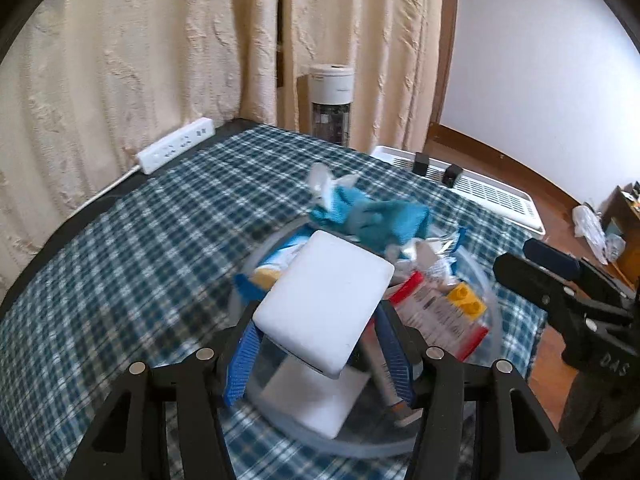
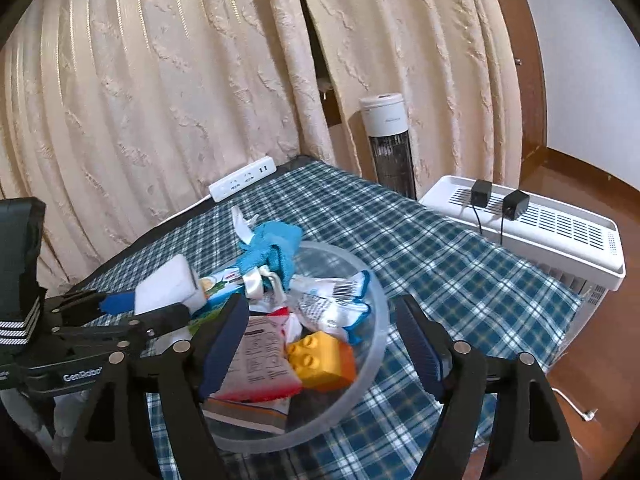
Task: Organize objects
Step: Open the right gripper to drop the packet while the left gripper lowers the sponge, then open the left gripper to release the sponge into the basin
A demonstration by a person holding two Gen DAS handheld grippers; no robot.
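We see the left gripper clamped on a white rectangular block, held above the clear round bowl on the desk's checked cloth. Our right gripper stands apart with nothing gripped, over the yellow toy brick and packets in the bowl, whose far rim carries a blue cloth.

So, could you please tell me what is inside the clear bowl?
The bowl holds a yellow block, a red-and-white packet, blue-edged wrappers and part of a blue cloth. Whatever lies beneath these is hidden.
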